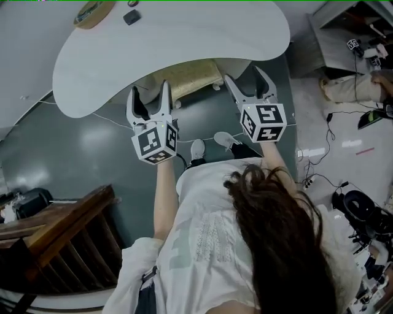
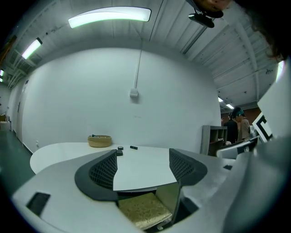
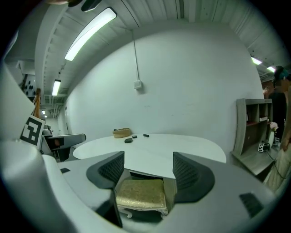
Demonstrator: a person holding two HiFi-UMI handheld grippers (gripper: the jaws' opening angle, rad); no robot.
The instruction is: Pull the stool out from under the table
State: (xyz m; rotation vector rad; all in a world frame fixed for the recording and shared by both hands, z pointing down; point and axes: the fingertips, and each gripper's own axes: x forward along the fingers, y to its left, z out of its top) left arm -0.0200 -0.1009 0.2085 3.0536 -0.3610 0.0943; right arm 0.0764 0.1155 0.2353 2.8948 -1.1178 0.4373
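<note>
A stool with a gold cushion (image 1: 190, 78) stands tucked under the white table (image 1: 172, 43), its front edge poking out. It also shows between the jaws in the left gripper view as a gold stool (image 2: 144, 210) and in the right gripper view as the stool (image 3: 141, 193). My left gripper (image 1: 149, 95) hangs open just short of the stool's left end. My right gripper (image 1: 249, 78) is open at the stool's right end. Neither touches it. The same open left gripper (image 2: 143, 169) and right gripper (image 3: 148, 169) frame the table edge.
A woven basket (image 1: 93, 12) and small dark items (image 1: 131, 16) lie on the tabletop. A wooden stair rail (image 1: 58, 236) stands at lower left. A shelf unit (image 1: 344, 37), cables (image 1: 319, 165) and gear clutter the floor at right. The person's feet (image 1: 212, 146) stand behind the grippers.
</note>
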